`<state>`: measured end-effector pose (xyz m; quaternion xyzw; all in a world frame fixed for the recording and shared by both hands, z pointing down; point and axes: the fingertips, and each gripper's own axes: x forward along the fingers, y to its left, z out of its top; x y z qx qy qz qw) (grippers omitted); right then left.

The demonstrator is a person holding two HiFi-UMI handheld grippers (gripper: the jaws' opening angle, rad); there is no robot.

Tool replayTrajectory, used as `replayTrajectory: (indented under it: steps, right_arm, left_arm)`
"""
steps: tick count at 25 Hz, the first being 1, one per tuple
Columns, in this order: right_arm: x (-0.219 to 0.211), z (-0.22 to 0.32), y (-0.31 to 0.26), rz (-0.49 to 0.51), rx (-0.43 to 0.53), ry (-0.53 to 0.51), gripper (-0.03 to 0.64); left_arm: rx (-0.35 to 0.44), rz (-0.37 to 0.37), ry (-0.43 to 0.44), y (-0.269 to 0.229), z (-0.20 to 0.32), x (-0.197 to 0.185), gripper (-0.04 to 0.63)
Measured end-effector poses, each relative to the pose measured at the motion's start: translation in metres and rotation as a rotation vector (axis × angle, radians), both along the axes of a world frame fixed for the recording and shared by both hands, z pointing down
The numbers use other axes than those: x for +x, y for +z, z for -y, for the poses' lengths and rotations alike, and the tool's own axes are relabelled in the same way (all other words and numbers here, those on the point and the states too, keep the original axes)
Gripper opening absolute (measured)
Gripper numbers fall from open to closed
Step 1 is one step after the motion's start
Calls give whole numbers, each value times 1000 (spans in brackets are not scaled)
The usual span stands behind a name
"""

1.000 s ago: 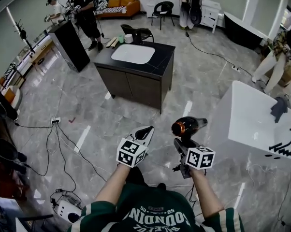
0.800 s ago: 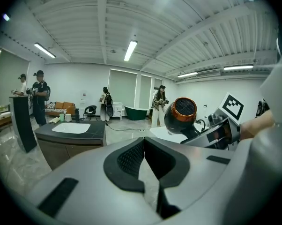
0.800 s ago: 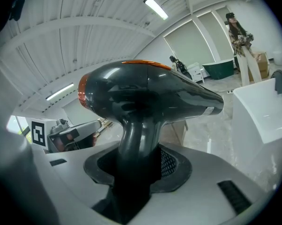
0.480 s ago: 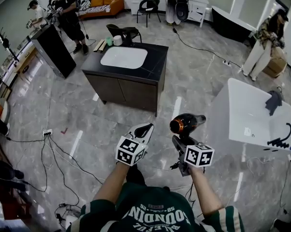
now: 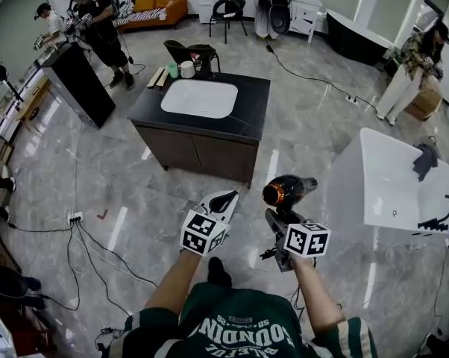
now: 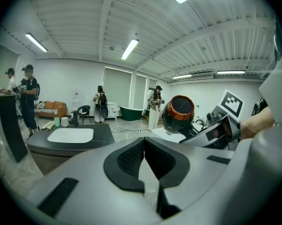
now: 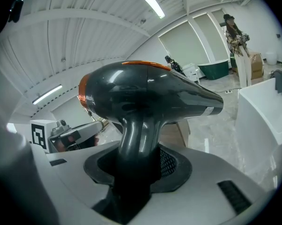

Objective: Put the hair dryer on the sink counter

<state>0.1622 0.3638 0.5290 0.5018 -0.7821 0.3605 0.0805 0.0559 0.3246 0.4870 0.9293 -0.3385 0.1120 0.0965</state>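
Note:
A black hair dryer (image 5: pixel 289 192) with an orange ring stands upright by its handle in my right gripper (image 5: pixel 281 216), which is shut on it; the right gripper view shows the handle (image 7: pixel 137 139) wedged between the pads. The left gripper view catches the dryer (image 6: pixel 178 115) from its grille end. My left gripper (image 5: pixel 223 202) is shut and holds nothing, level with the right one over the floor. The dark sink counter (image 5: pixel 248 108) with its white basin (image 5: pixel 199 98) stands ahead, a couple of steps away, also showing in the left gripper view as a counter (image 6: pixel 96 136).
Cups (image 5: pixel 186 68) and a faucet sit at the counter's far edge. A white bathtub-like unit (image 5: pixel 402 181) stands at right. Cables (image 5: pixel 90 233) trail over the marble floor at left. A black cabinet (image 5: pixel 78 83) and several people stand further back.
The view has shifted toward the counter, which sits a little more to the right. Both grippers hold the same pose with the dryer still gripped.

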Motion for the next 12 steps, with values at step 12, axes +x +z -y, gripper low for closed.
replayTrajectory:
  steps: [12]
  right_arm:
    - [-81, 73, 3, -19, -19, -5, 183]
  left_arm:
    - [-17, -15, -14, 6, 71, -84, 12]
